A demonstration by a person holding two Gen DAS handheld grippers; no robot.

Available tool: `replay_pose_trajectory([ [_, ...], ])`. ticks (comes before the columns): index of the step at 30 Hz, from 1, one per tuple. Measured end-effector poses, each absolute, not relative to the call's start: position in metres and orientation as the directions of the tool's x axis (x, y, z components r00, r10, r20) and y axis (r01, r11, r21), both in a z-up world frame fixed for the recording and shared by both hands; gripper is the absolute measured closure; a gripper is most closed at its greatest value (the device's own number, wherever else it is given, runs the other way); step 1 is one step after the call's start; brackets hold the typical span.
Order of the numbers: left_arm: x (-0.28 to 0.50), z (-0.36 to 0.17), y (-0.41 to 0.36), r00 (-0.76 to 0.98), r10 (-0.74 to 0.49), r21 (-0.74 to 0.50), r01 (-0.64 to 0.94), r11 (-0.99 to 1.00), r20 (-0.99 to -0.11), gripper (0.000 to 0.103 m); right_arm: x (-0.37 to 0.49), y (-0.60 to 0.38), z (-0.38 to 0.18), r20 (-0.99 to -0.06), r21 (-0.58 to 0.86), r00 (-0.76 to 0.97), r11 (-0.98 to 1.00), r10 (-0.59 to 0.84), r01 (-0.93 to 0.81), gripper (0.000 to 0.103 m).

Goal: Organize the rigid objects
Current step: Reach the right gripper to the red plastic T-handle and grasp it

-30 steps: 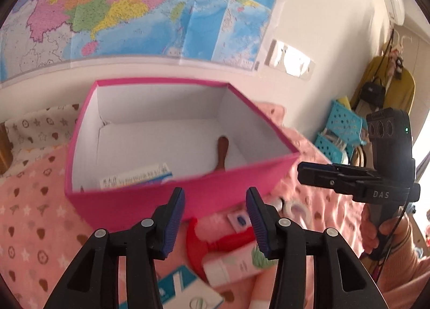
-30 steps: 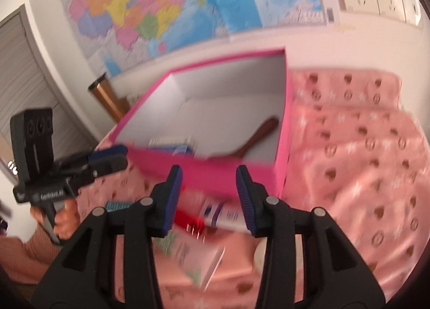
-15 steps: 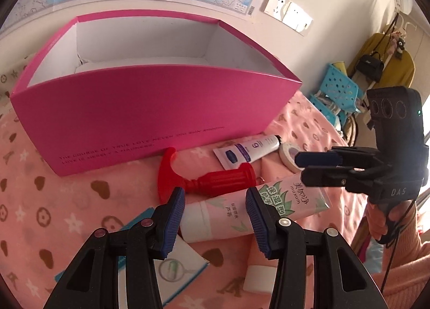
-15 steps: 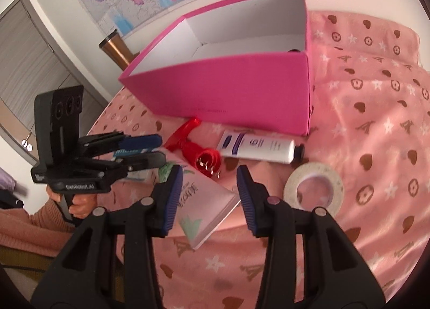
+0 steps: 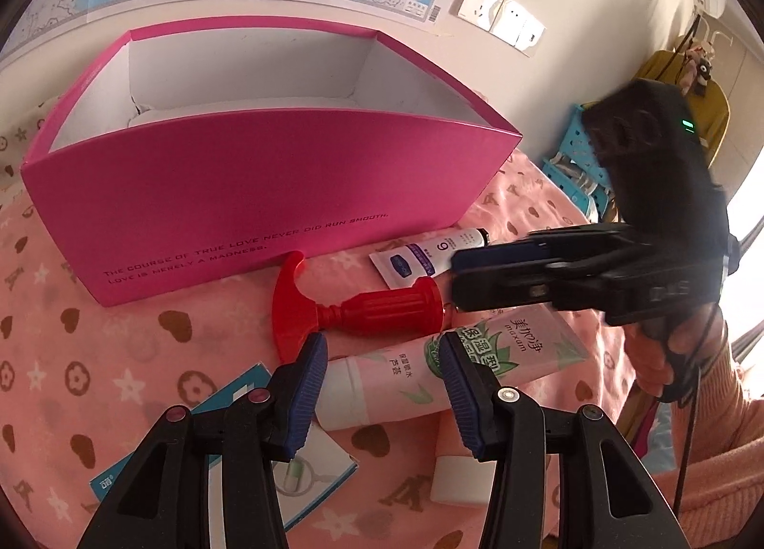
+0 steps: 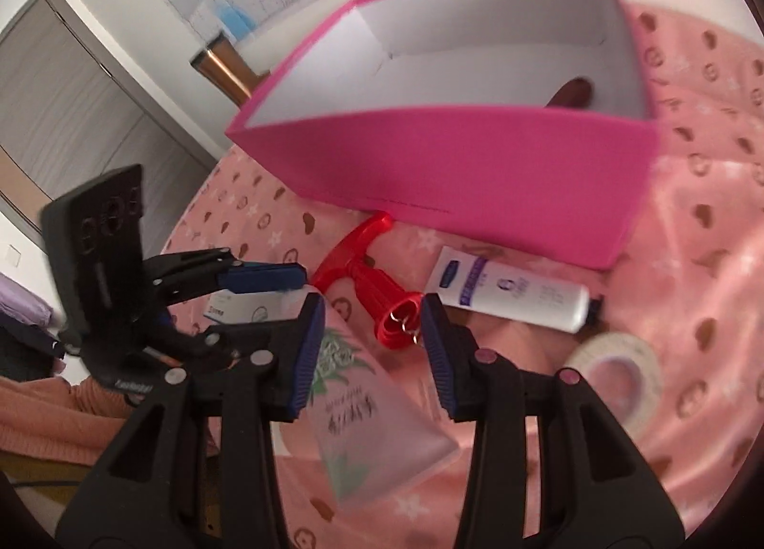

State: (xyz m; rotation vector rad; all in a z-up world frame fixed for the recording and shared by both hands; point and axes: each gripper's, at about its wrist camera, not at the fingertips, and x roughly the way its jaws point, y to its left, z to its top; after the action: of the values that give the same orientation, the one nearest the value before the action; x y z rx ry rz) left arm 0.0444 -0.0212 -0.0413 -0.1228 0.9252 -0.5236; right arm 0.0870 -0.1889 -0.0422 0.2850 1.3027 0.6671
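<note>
Left tongs (image 5: 382, 370) parted, holding nothing, poised over the cap end of the pink tube (image 5: 444, 370). Right tongs (image 6: 372, 341) closing, still empty, flanking the open end of the red handle (image 6: 382, 296), pads not yet pressing. Both lying just in front of the pink box (image 5: 267, 195) on the pink cloth (image 5: 95, 358), beside a white tube (image 6: 515, 291) and tape roll (image 6: 616, 377). Likely trouble: tongs colliding in the tight cluster; smooth tube slipping from a shallow pinch; handle rolling away.
</note>
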Motion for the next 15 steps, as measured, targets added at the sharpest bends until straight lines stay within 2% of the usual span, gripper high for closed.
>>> replay_pose_trajectory([
  [7, 0.045, -0.041, -0.02, 0.484, -0.485, -0.319, 0.387, 0.865, -0.728, 0.054, 0.091, -0.179, -0.059, -0.811, 0.549, 0.066, 0.795, 0.581, -0.258, 0.064],
  [8, 0.046, -0.041, -0.019, 0.483, -0.486, -0.32, 0.389, 0.864, -0.728, 0.053, 0.092, -0.178, -0.06, -0.812, 0.548, 0.069, 0.797, 0.58, -0.254, 0.066],
  [11, 0.048, -0.041, -0.018, 0.483, -0.486, -0.32, 0.387, 0.865, -0.729, 0.053, 0.095, -0.179, -0.063, -0.809, 0.55, 0.083, 0.799, 0.582, -0.243, 0.084],
  [15, 0.051, -0.04, -0.01, 0.497, -0.468, -0.314, 0.365, 0.876, -0.731, 0.053, 0.097, -0.182, -0.063, -0.798, 0.556, 0.111, 0.794, 0.593, -0.244, 0.091],
])
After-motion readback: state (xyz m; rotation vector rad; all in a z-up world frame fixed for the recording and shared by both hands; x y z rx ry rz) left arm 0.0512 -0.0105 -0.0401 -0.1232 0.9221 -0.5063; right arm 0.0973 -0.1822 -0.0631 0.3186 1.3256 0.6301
